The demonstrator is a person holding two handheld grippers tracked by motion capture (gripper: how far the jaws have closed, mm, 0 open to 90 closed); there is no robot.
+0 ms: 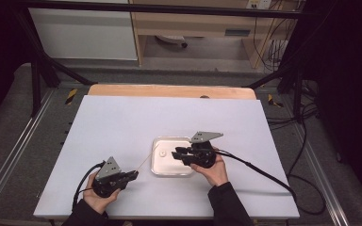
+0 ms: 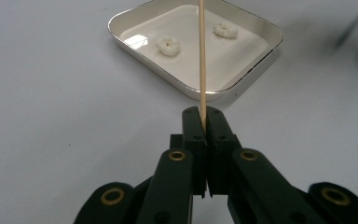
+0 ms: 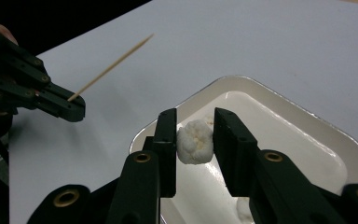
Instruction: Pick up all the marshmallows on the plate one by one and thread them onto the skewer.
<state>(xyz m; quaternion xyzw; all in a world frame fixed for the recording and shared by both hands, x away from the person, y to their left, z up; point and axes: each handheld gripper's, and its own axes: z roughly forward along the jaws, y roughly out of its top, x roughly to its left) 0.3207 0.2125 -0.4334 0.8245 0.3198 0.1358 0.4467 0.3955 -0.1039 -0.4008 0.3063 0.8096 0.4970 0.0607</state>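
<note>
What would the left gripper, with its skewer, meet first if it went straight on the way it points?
Probably the white tray: the left gripper holds a wooden skewer aimed over its near rim, though the tip's height is unclear.

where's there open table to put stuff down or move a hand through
The white table is bare along its far edge and all down the left side of the tray. Crowded in the near middle: left gripper with its skewer, and right gripper holding a white piece over the tray.

You have bare table (image 1: 122,122) across the frame's upper and left parts; the tray (image 1: 156,165) and skewer (image 1: 147,159) block the centre.
</note>
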